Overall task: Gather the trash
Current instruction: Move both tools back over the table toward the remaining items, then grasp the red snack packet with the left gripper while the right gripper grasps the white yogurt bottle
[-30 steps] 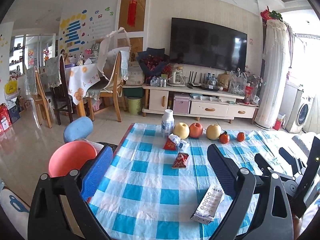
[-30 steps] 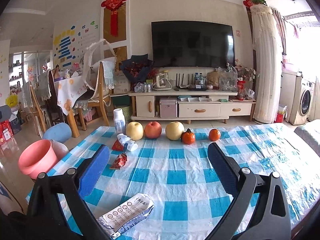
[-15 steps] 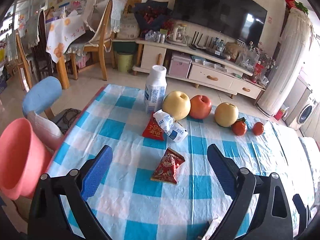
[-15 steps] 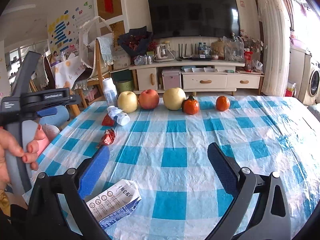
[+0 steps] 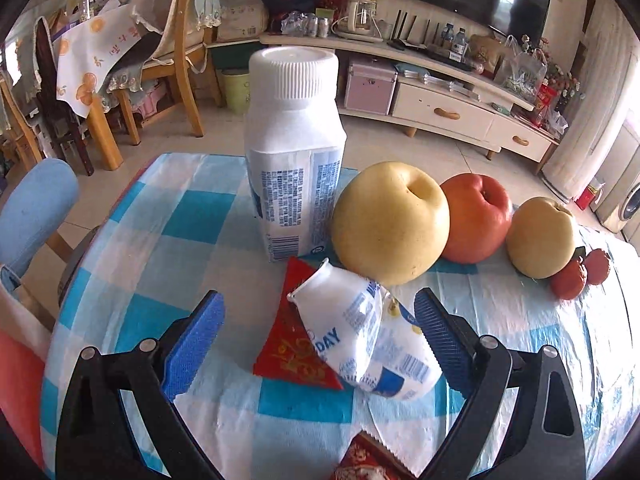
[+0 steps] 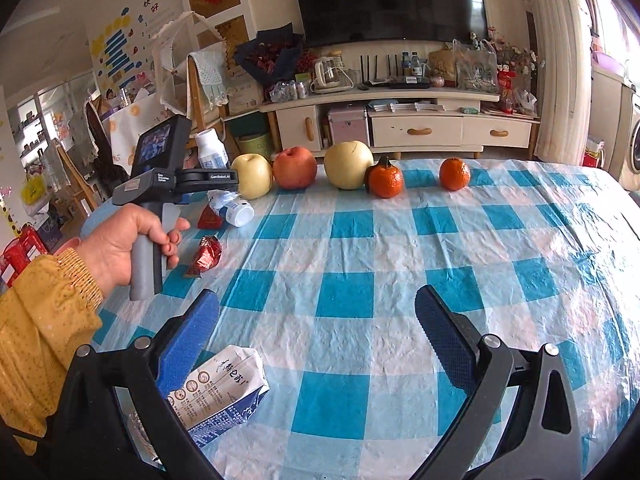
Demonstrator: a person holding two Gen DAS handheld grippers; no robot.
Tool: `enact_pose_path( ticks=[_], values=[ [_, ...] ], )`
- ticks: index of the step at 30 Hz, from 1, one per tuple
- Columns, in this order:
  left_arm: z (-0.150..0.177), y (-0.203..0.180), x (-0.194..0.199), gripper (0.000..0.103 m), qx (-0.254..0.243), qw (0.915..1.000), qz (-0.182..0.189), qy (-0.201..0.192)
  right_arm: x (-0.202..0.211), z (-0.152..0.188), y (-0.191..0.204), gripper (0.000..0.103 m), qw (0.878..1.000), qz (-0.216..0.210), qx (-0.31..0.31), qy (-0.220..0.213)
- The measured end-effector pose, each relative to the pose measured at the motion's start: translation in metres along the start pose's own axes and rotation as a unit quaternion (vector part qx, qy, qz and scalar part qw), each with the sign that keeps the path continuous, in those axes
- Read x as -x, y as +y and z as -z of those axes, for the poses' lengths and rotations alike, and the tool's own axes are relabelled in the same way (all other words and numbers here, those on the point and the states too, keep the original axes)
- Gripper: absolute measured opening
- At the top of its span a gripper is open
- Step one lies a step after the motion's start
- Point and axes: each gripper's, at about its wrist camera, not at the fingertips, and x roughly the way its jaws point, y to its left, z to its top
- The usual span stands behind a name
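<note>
Straddling a crushed white bottle (image 5: 370, 344), the left gripper (image 5: 320, 332) has its blue pads spread wide, one on each side of the bottle and neither clearly touching it. The bottle lies on its side across a red packet (image 5: 288, 352) on the checked cloth (image 5: 192, 216). Just behind stands an upright white bottle (image 5: 294, 152) with its cap on, next to a yellow pear (image 5: 390, 222), a red apple (image 5: 476, 218) and a second pear (image 5: 542, 236). A red foil wrapper (image 5: 364, 460) shows at the bottom edge, below the gripper.

From the right wrist view, the right gripper (image 6: 318, 336) is also spread apart and holds nothing; it hangs over the near part of the cloth. A flattened milk carton (image 6: 220, 394) lies beside its left pad, partly under it. Farther left, a hand (image 6: 120, 248) in a yellow sleeve (image 6: 44, 312) grips the left tool's grey handle. Beyond the hand, the foil wrapper sits near the table's left edge, with the fruit and two tangerines (image 6: 386, 180) in a row at the far side.
</note>
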Motion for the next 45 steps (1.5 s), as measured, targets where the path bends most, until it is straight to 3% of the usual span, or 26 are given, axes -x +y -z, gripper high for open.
enact_pose_path(
  ticks=[3,4,5,8,11,19,23,26,29,30,33,36,40,45],
  values=[
    [-0.003,0.001,-0.020,0.094,0.000,0.9997,0.005,0.022,-0.002,0.001,-0.001,0.099,1.000,-0.002,0.000,0.010],
    [-0.003,0.001,-0.027,0.090,-0.002,0.9995,0.011,0.029,-0.003,0.001,-0.001,0.099,1.000,-0.003,-0.001,0.011],
    [0.000,0.000,-0.031,0.077,-0.005,0.9991,0.015,0.038,-0.004,0.001,-0.001,0.099,1.000,-0.003,-0.002,0.011],
    [0.004,-0.006,-0.033,0.059,-0.013,0.9985,0.031,0.044,-0.006,0.001,-0.003,0.099,1.000,-0.003,-0.005,0.017],
    [0.013,-0.019,-0.025,0.056,-0.044,0.9970,0.038,0.050,-0.007,0.001,-0.004,0.099,1.000,-0.002,-0.006,0.019],
    [0.074,-0.057,0.022,0.055,-0.122,0.9865,0.089,0.065,-0.013,0.001,-0.009,0.099,1.000,0.001,-0.008,0.030],
    [0.107,-0.069,0.050,0.055,-0.130,0.9795,0.136,0.071,-0.020,0.003,-0.010,0.099,0.999,-0.016,-0.012,0.046],
    [0.117,-0.063,0.076,0.056,-0.119,0.9800,0.151,0.051,-0.029,0.006,-0.010,0.099,0.997,-0.039,-0.014,0.067],
    [0.122,-0.043,0.107,0.079,-0.120,0.9843,0.129,0.016,-0.036,0.008,-0.008,0.099,0.994,-0.068,-0.024,0.085],
    [0.124,-0.036,0.116,0.080,-0.126,0.9854,0.114,0.002,-0.037,0.008,-0.005,0.099,0.993,-0.077,-0.024,0.088],
    [0.132,-0.014,0.128,0.081,-0.148,0.9846,0.092,-0.006,-0.043,0.006,0.002,0.099,0.988,-0.114,-0.027,0.096],
    [0.138,-0.008,0.119,0.081,-0.161,0.9842,0.071,0.013,-0.049,0.004,0.011,0.099,0.985,-0.138,-0.031,0.101],
    [0.144,-0.002,0.114,0.081,-0.147,0.9847,0.092,0.019,-0.064,0.001,0.019,0.099,0.983,-0.144,-0.031,0.112],
    [0.155,-0.013,0.092,0.081,-0.163,0.9815,0.091,0.043,-0.083,0.001,0.016,0.095,0.978,-0.154,-0.048,0.132]
  ],
)
